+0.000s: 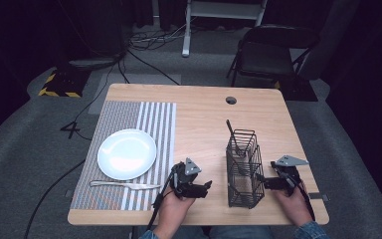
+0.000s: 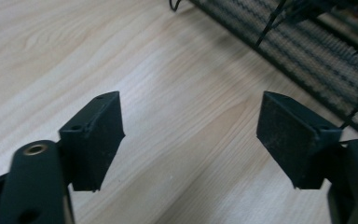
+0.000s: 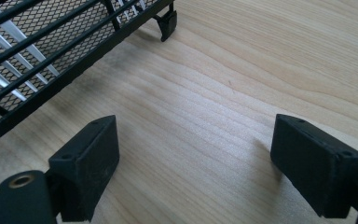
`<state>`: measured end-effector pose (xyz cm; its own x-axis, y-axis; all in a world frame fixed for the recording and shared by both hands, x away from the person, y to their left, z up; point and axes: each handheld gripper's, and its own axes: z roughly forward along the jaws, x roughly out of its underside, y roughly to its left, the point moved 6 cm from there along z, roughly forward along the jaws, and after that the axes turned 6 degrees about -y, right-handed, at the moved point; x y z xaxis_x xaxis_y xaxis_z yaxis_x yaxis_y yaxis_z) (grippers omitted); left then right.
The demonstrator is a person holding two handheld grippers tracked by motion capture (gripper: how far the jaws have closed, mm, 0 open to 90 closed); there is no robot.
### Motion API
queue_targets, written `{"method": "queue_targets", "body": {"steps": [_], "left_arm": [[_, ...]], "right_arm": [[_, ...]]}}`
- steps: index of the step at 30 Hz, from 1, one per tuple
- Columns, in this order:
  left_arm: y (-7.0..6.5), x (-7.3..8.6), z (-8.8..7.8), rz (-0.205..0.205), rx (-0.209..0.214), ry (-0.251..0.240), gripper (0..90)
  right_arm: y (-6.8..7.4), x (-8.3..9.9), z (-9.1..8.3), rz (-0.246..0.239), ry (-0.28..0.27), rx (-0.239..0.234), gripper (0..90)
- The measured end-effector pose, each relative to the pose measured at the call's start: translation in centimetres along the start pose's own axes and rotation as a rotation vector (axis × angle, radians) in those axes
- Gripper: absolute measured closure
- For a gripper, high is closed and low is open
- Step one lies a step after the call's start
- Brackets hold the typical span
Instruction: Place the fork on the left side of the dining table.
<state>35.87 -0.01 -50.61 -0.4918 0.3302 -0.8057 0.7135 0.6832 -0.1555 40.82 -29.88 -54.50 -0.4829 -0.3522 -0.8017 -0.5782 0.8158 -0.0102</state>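
A wooden table [image 1: 199, 107] is filling the middle of the high view, with a striped placemat [image 1: 129, 114] lying across its left part. A black wire basket [image 1: 242, 169] is standing upright at lower centre right, between the two hands and near both. A white plate [image 1: 127, 154] is sitting on the placemat at centre left, and a knife [image 1: 124, 185] is lying just below it. The left gripper [image 1: 206, 186] is hovering at lower centre, just left of the basket, its jaws standing wide apart with bare wood between them. The right gripper [image 1: 262, 180] is pointing at the basket's right side, jaws likewise spread and gripping nothing.
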Motion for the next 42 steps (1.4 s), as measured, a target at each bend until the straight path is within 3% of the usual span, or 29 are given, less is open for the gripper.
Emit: {"method": "queue_targets", "body": {"steps": [9, 18, 19, 20, 23, 30, 33, 37, 42], "left_arm": [[0.0, -2.9, -2.1, 0.031, 0.022, -0.012, 32.1], [0.6, -5.4, -3.7, 0.047, 0.029, -0.059, 35.6], [0.7, -5.7, -3.9, 0.05, 0.028, -0.058, 36.7], [0.8, -5.9, -4.1, 0.056, 0.032, -0.047, 44.0], [1.2, -6.6, -4.7, 0.044, 0.041, -0.036, 45.9], [1.8, -9.5, -5.7, 0.042, 0.038, -0.082, 46.8], [1.9, -10.5, -5.7, 0.043, 0.015, -0.095, 46.7], [2.1, -11.5, -5.3, 0.008, 0.029, -0.101, 45.0], [2.3, -13.0, -4.9, -0.007, 0.032, -0.125, 43.6]], "right_arm": [[0.0, 0.0, 0.0, 0.001, 0.0, 0.0, 15.4], [0.0, 0.0, 0.0, 0.0, 0.0, 0.0, 15.5], [0.0, 0.0, 0.0, 0.0, 0.0, 0.0, 15.5], [0.0, 0.0, 0.0, 0.0, 0.0, 0.0, 15.5], [0.0, 0.0, 0.0, 0.001, 0.0, 0.0, 15.5], [0.0, 0.0, 0.0, 0.0, 0.0, 0.0, 15.5], [0.0, 0.0, 0.0, 0.0, 0.0, 0.0, 15.5], [0.0, 0.0, 0.0, 0.0, 0.0, 0.0, 15.4], [0.0, 0.0, 0.0, 0.0, -0.001, 0.0, 15.4]]}}
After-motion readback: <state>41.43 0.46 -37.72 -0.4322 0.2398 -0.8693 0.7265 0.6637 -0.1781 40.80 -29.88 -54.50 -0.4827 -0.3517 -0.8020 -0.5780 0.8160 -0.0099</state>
